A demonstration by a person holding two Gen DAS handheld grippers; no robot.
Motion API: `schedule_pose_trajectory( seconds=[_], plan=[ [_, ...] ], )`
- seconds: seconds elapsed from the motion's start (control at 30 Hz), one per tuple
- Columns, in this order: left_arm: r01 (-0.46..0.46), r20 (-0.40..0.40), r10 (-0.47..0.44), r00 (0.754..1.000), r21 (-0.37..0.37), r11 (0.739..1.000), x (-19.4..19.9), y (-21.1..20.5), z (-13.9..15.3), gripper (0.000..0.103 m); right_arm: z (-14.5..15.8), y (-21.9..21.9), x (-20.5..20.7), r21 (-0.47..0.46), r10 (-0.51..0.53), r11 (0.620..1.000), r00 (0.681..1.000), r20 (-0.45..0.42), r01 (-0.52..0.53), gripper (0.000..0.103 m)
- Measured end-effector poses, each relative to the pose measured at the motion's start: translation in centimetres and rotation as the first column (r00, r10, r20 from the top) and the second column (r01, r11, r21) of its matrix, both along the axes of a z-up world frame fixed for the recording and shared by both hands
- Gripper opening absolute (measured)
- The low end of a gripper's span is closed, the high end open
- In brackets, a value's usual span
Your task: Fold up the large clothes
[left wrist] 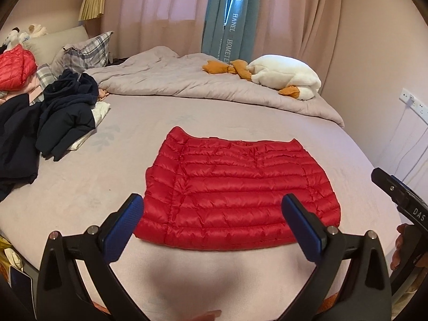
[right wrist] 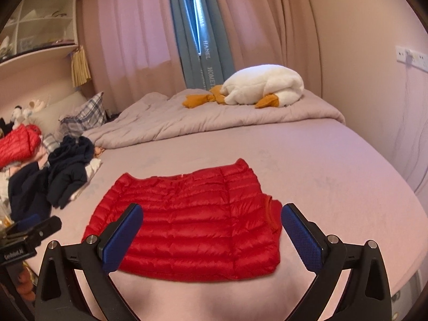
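A red quilted down jacket [left wrist: 235,192] lies folded into a flat rectangle on the pale bed sheet [left wrist: 80,195]. It shows in both wrist views [right wrist: 187,227], close to the near edge of the bed. My left gripper [left wrist: 212,208] hovers above its near edge, jaws wide open, nothing between the blue pads [left wrist: 125,224]. My right gripper [right wrist: 211,218] hangs the same way over the jacket, open and empty. Each gripper shows at the side of the other's view, the right gripper [left wrist: 401,198] and the left gripper [right wrist: 29,232].
A heap of dark navy clothes [left wrist: 53,123] lies at the left, with another red jacket [left wrist: 14,67] behind it near plaid pillows [left wrist: 85,50]. A rumpled grey duvet [left wrist: 200,80] and a white plush goose [left wrist: 283,76] sit at the far side. Curtains hang behind.
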State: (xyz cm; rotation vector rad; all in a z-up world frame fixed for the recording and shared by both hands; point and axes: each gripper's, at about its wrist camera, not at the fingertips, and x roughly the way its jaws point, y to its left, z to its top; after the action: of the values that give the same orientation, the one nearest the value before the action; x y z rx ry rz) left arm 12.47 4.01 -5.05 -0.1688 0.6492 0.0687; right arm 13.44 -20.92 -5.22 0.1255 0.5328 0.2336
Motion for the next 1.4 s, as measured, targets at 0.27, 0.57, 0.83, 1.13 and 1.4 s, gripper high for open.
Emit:
schedule_pose_trajectory(
  seconds=[0.27,0.57,0.83,1.13,1.4],
  plan=[
    [0.029,-0.009,-0.029,1.0,-0.031,0.999,0.2,-0.1,-0.4,0.103,-0.1,0.4,-0.4,-0.019,-0.003,1.0,1.0,-0.008,0.003,0.102],
    [0.039,-0.023,-0.04,0.999,-0.037,0.999,0.4,0.1,-0.7,0.103,-0.3,1.2,-0.5,-0.042,-0.003,0.999,1.0,-0.013,0.003,0.102],
    [0.041,-0.018,-0.042,0.999,-0.054,0.998,0.4,0.3,-0.6,0.103,-0.1,2.0,-0.6,-0.05,0.032,0.998,0.999,-0.01,-0.033,0.102],
    [0.045,-0.027,-0.047,0.999,-0.079,0.996,0.9,0.2,-0.8,0.103,-0.5,2.9,-0.5,-0.067,0.046,0.997,0.999,-0.022,-0.047,0.102],
    [0.054,-0.046,-0.058,0.997,-0.086,0.995,1.1,0.1,-1.2,0.103,-0.6,3.4,-0.8,-0.08,0.053,0.995,0.998,-0.027,-0.055,0.102]
  ],
)
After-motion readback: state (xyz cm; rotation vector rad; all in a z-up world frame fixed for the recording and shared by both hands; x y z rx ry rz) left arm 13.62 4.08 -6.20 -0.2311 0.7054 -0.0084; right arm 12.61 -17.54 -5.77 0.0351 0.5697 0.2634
